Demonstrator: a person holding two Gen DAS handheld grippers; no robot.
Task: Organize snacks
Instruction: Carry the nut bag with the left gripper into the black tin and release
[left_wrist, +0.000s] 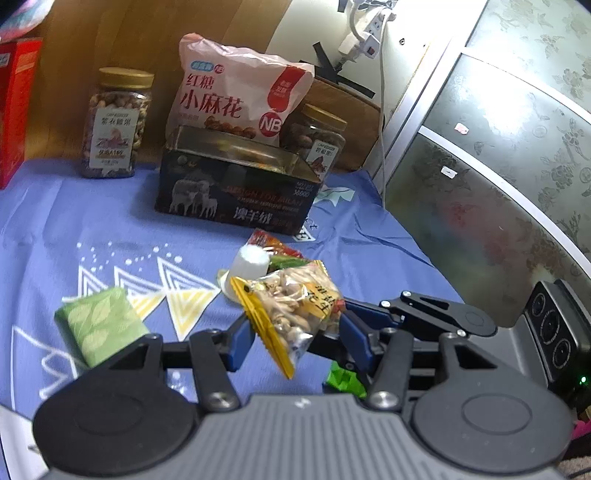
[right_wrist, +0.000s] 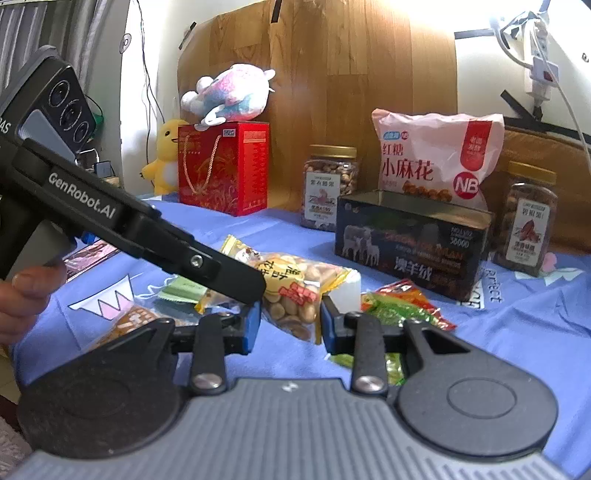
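Nearest the left wrist camera, the left tongs (left_wrist: 295, 332) hold a yellow-edged peanut packet (left_wrist: 291, 314) between their blue pads, one pad against each side, so the packet hangs tilted above the blue cloth (left_wrist: 74, 221) on the worktop. From the right wrist camera the same packet (right_wrist: 291, 291) sits between the right tongs (right_wrist: 290, 321) as well; their pads stand close on both sides of its lower end, but I cannot tell whether they press on it. The left tool's black finger crosses that view from the left, with a person's thumb (right_wrist: 26, 291) at the edge. Having both tongs at one packet looks like a handover or a steadying grip before it is placed.

Just beyond lie loose snacks: a green packet (left_wrist: 99, 325), a small white cup (left_wrist: 249, 262), and a red and green packet (right_wrist: 402, 302). Further back stands an open dark tin (left_wrist: 236, 184), probably the bin for small items, since its top is open and it faces the pile. Behind it lean a pink snack bag (left_wrist: 236, 88) and two gold-lidded nut jars (left_wrist: 116, 122), lined against the wooden board (right_wrist: 332, 74) with a red gift box (right_wrist: 223, 166).
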